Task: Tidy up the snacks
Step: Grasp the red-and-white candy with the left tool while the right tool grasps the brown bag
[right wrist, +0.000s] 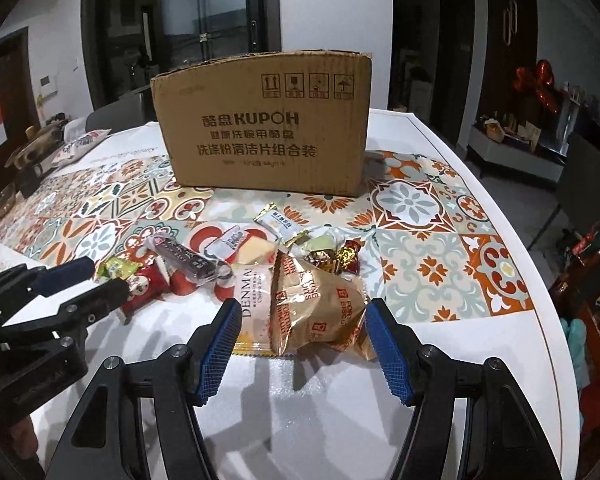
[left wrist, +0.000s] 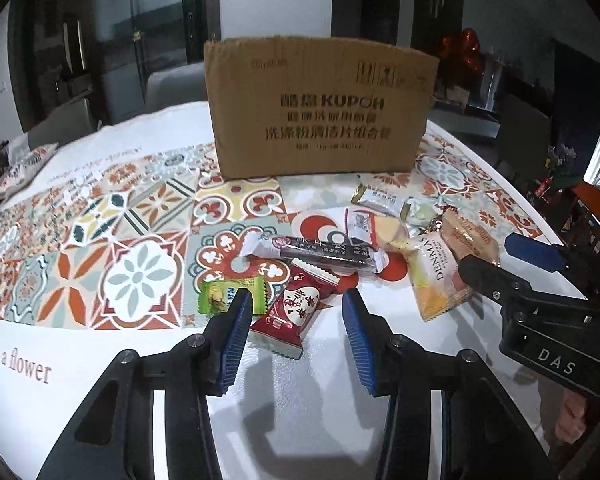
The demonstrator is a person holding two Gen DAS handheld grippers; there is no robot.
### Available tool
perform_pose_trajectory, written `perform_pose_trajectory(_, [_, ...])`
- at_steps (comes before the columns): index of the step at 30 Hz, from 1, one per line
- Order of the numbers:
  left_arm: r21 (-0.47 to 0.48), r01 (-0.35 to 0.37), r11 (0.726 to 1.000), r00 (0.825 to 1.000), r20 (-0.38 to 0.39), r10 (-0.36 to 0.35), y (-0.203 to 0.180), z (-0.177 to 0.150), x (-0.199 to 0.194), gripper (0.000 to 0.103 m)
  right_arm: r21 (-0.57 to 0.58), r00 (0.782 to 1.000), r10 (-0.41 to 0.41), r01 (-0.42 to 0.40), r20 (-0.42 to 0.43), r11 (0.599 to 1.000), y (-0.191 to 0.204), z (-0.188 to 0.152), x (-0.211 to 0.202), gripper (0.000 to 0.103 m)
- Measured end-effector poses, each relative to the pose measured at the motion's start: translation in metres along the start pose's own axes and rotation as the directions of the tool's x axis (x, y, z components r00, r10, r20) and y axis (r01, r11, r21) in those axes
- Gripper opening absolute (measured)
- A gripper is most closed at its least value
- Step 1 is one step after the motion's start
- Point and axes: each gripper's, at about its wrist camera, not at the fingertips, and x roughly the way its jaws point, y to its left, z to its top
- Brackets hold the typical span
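Both grippers spread wide, nothing held in either. Left gripper [left wrist: 294, 316] hovers low over the white table [left wrist: 320, 380], its blue pads either side of the near end of a red heart-print snack packet [left wrist: 290, 314], not touching it that I can tell. Right gripper [right wrist: 302, 328] sits over the gold Fortune Biscuits bag [right wrist: 320, 308], jaws apart either side of it; contact unclear.

Landmark: KUPOH cardboard box [left wrist: 320, 108], upright on the patterned tile cloth [left wrist: 140, 216], top open. All snacks lie in a loose pile in front of the box, toward the cameras, none seen in it.

Pile, relative to box:
- white and gold small sachet [left wrist: 378, 198], closest to the box front
- white-wrapped yellow cake slice [left wrist: 374, 228], just in front of the sachet
- dark long bar in clear wrap [left wrist: 324, 252], in front of the cake, lying crosswise
- green candy packet [left wrist: 220, 298], front left of the pile, partly behind the left pad
- DENMA-labelled cheese biscuit pack [left wrist: 440, 280], front right, touching the Fortune bag
- red and gold foil candies [right wrist: 342, 258], right of the pile behind the Fortune bag

Snack bag [right wrist: 82, 144] lies far left of the box near the table edge.
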Motion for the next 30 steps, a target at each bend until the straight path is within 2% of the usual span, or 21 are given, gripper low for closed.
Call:
perform_pose_trajectory(3, [-0.016,0.022,1.0,1.0,-0.02,-0.023,0.001,0.002,0.007,0.045,0.017,1.0,0.005,-0.004,-0.01,1.0,-0.003,0.001,0.006,0.065])
perform_pose_trajectory(11, [-0.038,0.026,0.999,0.997,-0.066,-0.029,0.005,0.005,0.023,0.042,0.041,1.0,0.007,-0.006,-0.028,0.999,-0.008,0.003,0.015,0.065])
perform_pose_trajectory(13, [-0.044,0.033,0.998,0.996,-0.079,-0.037,0.005,0.005,0.026,0.038,0.04,1.0,-0.002,0.003,-0.031,0.999,-0.009,0.003,0.018,0.065])
perform_pose_trajectory(14, [-0.045,0.036,0.998,0.996,-0.084,-0.039,0.005,0.005,0.027,0.032,0.042,1.0,-0.004,0.005,-0.031,0.999,-0.009,0.003,0.018,0.065])
perform_pose_trajectory(15, [-0.046,0.039,0.998,0.995,-0.089,-0.043,0.005,0.005,0.027,0.025,0.044,1.0,-0.002,0.004,-0.029,0.999,-0.009,0.004,0.018,0.062])
perform_pose_trajectory(16, [-0.047,0.045,0.998,0.994,-0.094,-0.05,0.004,0.004,0.028,0.023,0.044,1.0,-0.004,0.005,-0.027,0.999,-0.01,0.004,0.018,0.059])
perform_pose_trajectory(23, [-0.055,0.068,0.996,0.993,-0.091,-0.073,0.002,0.003,0.023,0.022,0.035,1.0,-0.007,0.008,-0.016,0.999,-0.01,0.003,0.015,0.041])
perform_pose_trajectory(30, [-0.057,0.088,0.994,0.995,-0.049,-0.091,-0.003,0.009,0.003,0.022,0.008,1.0,0.0,0.0,0.023,1.0,-0.004,0.004,0.002,0.038])
